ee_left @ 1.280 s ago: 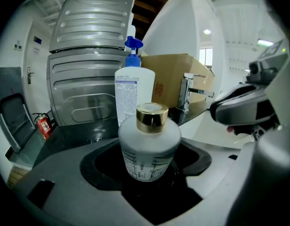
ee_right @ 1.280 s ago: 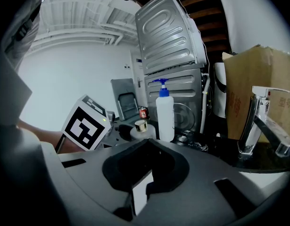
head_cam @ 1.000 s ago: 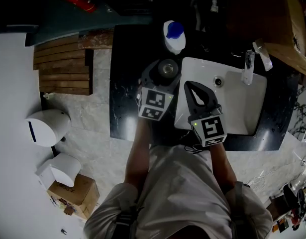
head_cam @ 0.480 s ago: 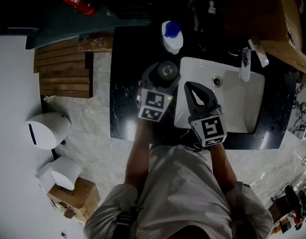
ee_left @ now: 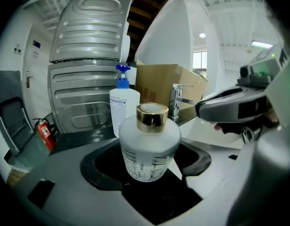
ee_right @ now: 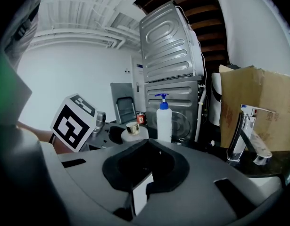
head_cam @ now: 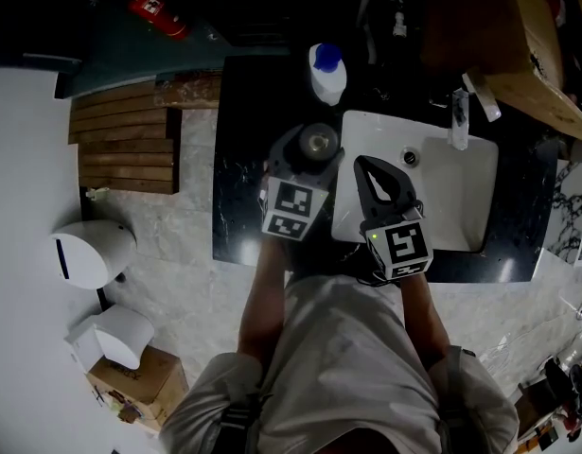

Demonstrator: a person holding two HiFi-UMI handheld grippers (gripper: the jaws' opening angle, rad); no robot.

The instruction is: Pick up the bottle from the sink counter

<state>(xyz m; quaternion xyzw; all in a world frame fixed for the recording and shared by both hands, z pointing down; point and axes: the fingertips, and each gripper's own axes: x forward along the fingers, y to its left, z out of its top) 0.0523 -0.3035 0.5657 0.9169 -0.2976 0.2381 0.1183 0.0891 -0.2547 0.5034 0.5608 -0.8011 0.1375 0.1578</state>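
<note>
The left tongs (head_cam: 315, 146) pinch the bottle (ee_left: 148, 152), which sits upright in the hollow between the two black pads, one curving round each side. The bottle is squat and frosted white with a shiny gold cap (ee_left: 152, 116). Its label carries thin ruled lines and rows of small dark print, too fine to read. From the head view it is over the black desk (head_cam: 236, 178), just left of the white basin (head_cam: 442, 206). Whether its base touches the desk cannot be told.

The right tongs (ee_right: 147, 142) are pressed together with nothing between them, and they hang over the front left part of the basin. Each tool carries a marker cube, the left (head_cam: 292, 209) and the right (head_cam: 401, 245), printed with black and white squares and no letters.

Behind the held bottle stands a taller white pump bottle (ee_left: 124, 108) with a blue pump head, near the back edge of the desk. Its label shows blocks of bluish print that cannot be read. A chrome tap (head_cam: 458, 119) rises at the back of the basin. Beside the tap is a brown cardboard box (ee_left: 163, 81) with reddish marks on its face, also illegible. A red fire extinguisher (head_cam: 158, 8) lies beyond the desk, and the writing on its small white label is too small to make out.
</note>
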